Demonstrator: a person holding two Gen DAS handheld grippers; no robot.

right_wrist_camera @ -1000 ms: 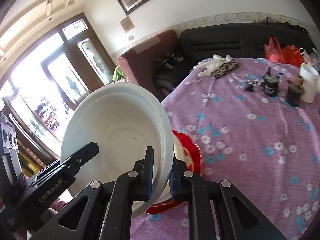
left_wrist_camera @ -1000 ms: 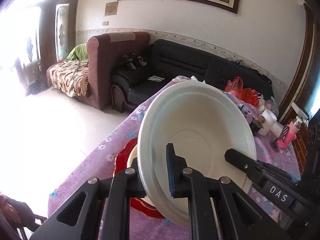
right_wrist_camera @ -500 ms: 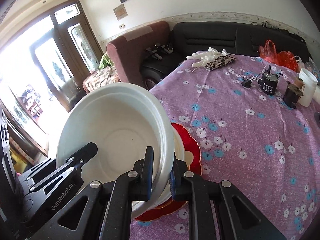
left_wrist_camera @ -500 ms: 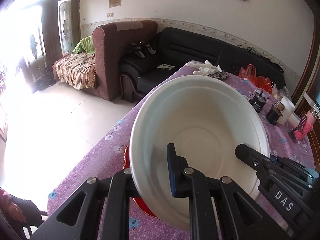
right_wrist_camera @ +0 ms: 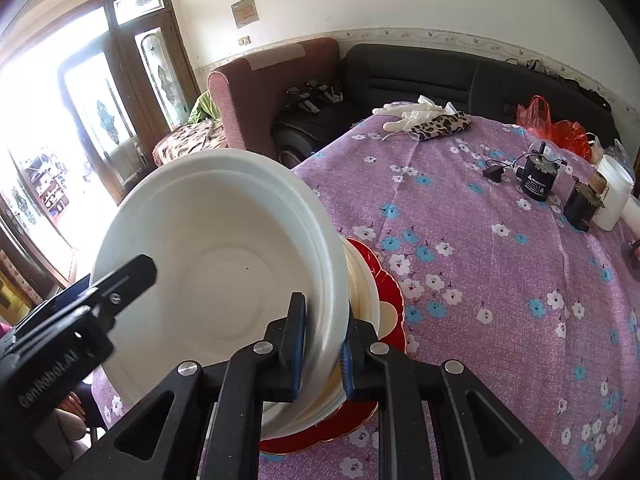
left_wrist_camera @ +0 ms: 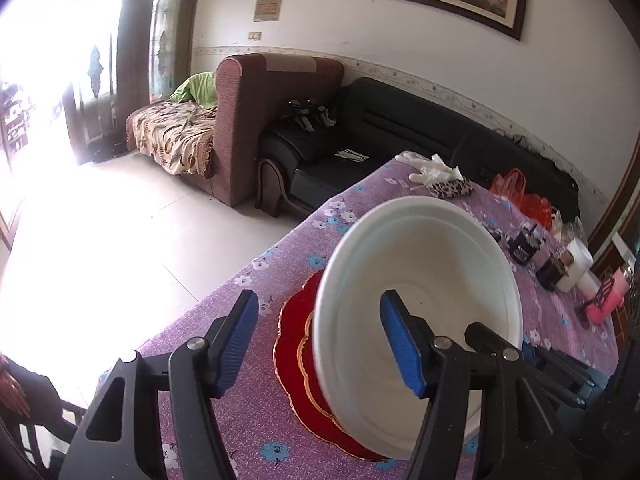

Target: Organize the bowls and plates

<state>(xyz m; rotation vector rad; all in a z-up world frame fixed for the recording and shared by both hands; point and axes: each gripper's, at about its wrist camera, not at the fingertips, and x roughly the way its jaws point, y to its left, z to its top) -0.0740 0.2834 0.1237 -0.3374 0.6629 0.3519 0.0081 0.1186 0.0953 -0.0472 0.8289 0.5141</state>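
A large white bowl point(left_wrist_camera: 420, 280) point(right_wrist_camera: 216, 248) sits tilted on a stack: a cream plate point(right_wrist_camera: 366, 292) on a red scalloped plate point(left_wrist_camera: 292, 344) point(right_wrist_camera: 386, 280), on the purple flowered tablecloth. My left gripper point(left_wrist_camera: 320, 344) is open, its jaws spread either side of the bowl's near rim, not touching it. My right gripper point(right_wrist_camera: 322, 344) is shut on the bowl's rim, one finger inside and one outside. The left gripper's finger shows at the left of the right wrist view point(right_wrist_camera: 120, 280).
At the table's far side lie white gloves point(right_wrist_camera: 408, 112), a leopard-print pouch point(right_wrist_camera: 440, 124), small black motors point(right_wrist_camera: 536, 176), a white jar point(right_wrist_camera: 612, 192), red bags point(right_wrist_camera: 552, 124) and a pink object point(left_wrist_camera: 604, 296). Sofas stand beyond the table edge.
My left gripper has opened and let go of the bowl's rim. The bowl has come down onto the plate stack. My right gripper keeps its hold.
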